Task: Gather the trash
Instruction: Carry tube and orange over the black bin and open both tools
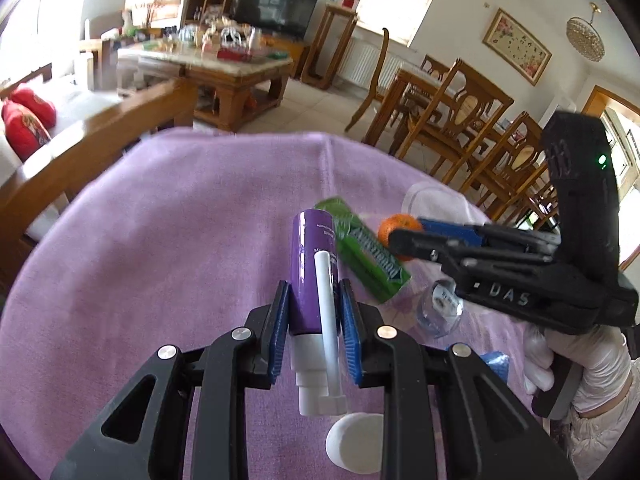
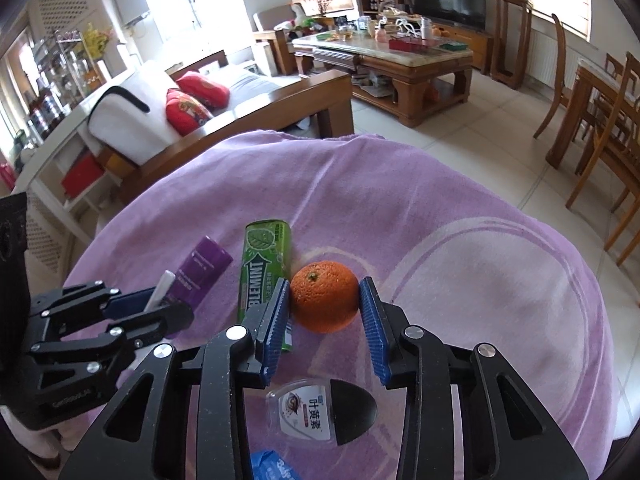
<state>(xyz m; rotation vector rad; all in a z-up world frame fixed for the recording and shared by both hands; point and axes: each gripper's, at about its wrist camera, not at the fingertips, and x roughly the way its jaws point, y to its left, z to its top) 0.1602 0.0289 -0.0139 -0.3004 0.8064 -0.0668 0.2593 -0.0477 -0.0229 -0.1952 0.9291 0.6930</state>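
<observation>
Looking good: right hand-held gripper (image 2: 325, 312) sits partly open straddling the round orange tangerine (image 2: 324, 296) dead ahead on the purple-clothed counter (image 2: 460, 280), pads not clearly touching, while the left hand-held gripper (image 1: 314, 330) clamps the purple spray bottle (image 1: 310, 272) lengthwise.

purple spray bottle (image 1: 311, 264) between blue fingers (image 1: 280, 332)

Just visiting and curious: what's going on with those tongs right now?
Left tongs shut on purple spray bottle. Right tongs bracketing round orange fruit, pads near touching. Green gum pack crowds its left pad.
</observation>
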